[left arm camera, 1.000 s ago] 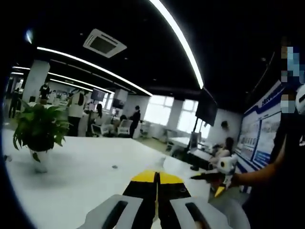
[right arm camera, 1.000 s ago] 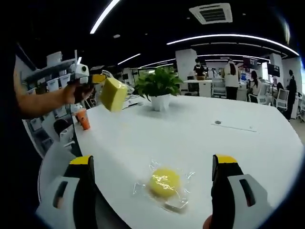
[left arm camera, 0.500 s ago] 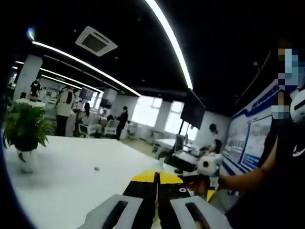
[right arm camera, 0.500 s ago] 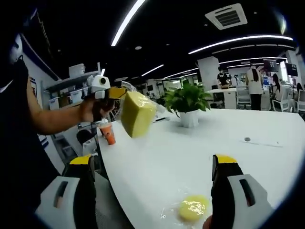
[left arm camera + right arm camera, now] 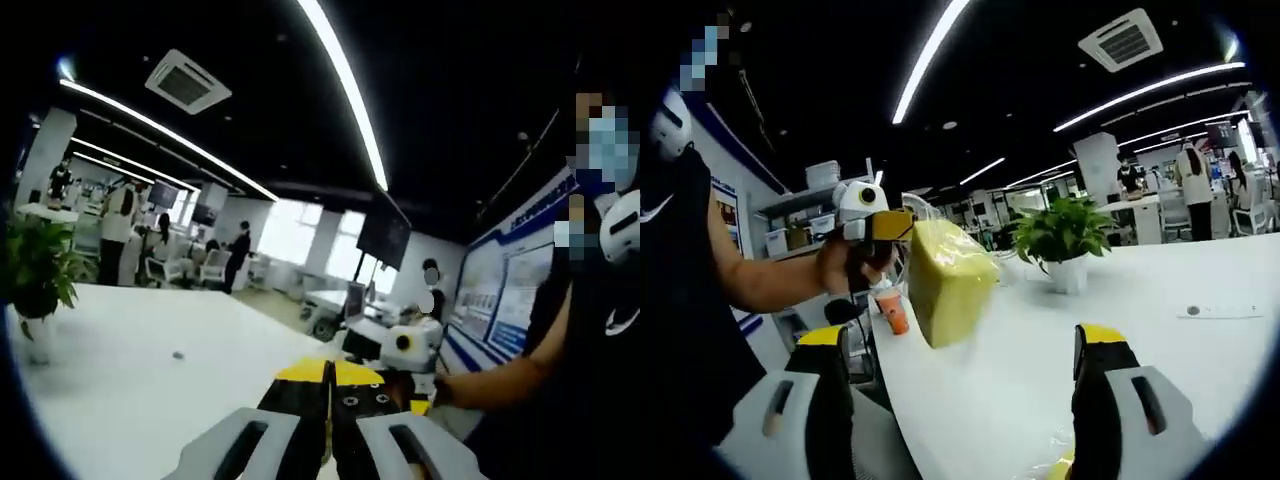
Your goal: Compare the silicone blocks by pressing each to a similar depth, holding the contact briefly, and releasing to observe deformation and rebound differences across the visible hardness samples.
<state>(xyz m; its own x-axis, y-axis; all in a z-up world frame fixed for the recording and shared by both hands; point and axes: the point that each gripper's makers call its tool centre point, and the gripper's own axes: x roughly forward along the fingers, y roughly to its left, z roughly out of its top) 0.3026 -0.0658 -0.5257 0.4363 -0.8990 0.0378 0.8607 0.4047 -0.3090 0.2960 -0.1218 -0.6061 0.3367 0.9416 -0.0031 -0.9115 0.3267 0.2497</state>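
In the right gripper view, the left gripper (image 5: 902, 226) is held up in a hand (image 5: 852, 265) above the near edge of the white desk (image 5: 1160, 300), its fingers clamped on a wrapped yellow block (image 5: 948, 282). The block hangs in the air, tilted, clear of the desk surface. The right gripper (image 5: 958, 350) has its fingers wide apart, with nothing between them. Just at the bottom of this view, a sliver of a second yellow block (image 5: 1060, 468) in clear wrap lies on the desk beside the right finger. A potted plant (image 5: 1065, 235) stands farther back on the desk, and an orange cup (image 5: 893, 310) sits past the desk's edge, behind the raised block.

In the left gripper view, the left gripper (image 5: 328, 375) shows its yellow-tipped fingers drawn close; the block itself cannot be made out here. The right gripper (image 5: 405, 352) comes in from the right, held in the person's other hand (image 5: 445, 388) over the desk (image 5: 150, 370). The plant (image 5: 35, 270) stands at the far left.
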